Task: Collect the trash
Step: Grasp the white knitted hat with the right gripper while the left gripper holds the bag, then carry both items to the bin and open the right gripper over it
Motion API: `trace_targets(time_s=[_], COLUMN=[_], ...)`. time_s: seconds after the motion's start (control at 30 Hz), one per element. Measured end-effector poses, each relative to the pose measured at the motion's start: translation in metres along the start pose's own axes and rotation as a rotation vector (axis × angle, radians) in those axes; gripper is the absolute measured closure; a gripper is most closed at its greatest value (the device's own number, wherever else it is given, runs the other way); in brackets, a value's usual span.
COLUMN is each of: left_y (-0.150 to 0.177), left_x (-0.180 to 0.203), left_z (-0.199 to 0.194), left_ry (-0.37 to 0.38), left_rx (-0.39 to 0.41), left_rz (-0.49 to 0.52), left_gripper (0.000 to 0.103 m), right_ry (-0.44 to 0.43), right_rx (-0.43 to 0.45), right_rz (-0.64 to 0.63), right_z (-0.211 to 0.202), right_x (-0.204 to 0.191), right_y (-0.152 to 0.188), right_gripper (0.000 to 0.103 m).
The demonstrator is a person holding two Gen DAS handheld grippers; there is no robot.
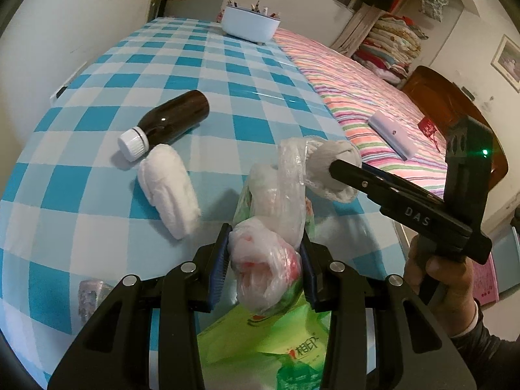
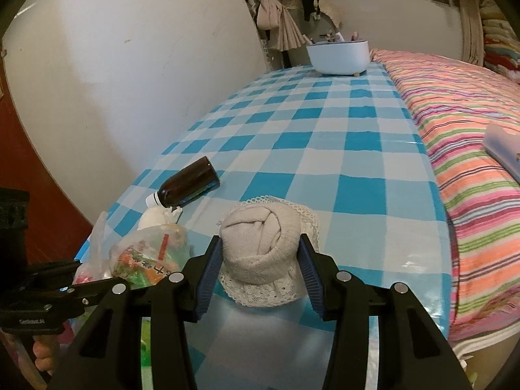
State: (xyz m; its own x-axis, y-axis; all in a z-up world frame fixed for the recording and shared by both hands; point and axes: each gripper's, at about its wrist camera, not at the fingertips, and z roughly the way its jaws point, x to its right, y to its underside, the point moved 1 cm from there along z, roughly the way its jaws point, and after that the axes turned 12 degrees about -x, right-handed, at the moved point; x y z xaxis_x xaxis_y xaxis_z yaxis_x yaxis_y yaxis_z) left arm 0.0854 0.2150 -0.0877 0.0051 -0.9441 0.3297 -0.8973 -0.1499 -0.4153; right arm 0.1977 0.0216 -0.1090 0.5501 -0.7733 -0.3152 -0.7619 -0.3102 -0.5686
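your right gripper is clenched on a rolled grey-white sock with a lace cuff, both pads pressed into its sides, and it hangs clear of the checked tablecloth. your left gripper is clamped on the bunched neck of a thin plastic bag, whose green-printed body sags below the jaws. seen from the left wrist, the rolled sock is just beyond the bag's loose upper fold, up and to the right of it, touching or nearly so; i cannot tell which.

the step in hand looks like dropping the roll into the bag. the trouble is that the neck is pinched into a wad, so no open mouth shows. bring the roll above the bag's loose fold, not beside it, and let go only once it sits inside the plastic. keep the left grip steady so the bag does not swing.

farther from the bag, a white wad of tissue or cloth lies to its left on the cloth, and a brown bottle with a white cap lies on its side just beyond that. both are yet to be collected, i judge.
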Motion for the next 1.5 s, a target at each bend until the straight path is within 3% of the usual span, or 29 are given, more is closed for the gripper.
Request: trace_targets(time_s=[0.63,1.5], left_y=[-0.01,-0.018], left_x=[0.036,0.109], left_z=[0.003,0.031], left_ry=[0.029,0.095], left_rx=[0.037,-0.012], left_rz=[0.046,0.169], left_gripper=[0.067,0.066], right_ry=[0.03,0.125], right_rx=[0.059,0.123], right_rz=[0.03,0.105], right_z=[-0.04,-0.105], right_x=[0.027,0.083], right_y=[0.017,0.055], right_gripper=[0.057,0.057])
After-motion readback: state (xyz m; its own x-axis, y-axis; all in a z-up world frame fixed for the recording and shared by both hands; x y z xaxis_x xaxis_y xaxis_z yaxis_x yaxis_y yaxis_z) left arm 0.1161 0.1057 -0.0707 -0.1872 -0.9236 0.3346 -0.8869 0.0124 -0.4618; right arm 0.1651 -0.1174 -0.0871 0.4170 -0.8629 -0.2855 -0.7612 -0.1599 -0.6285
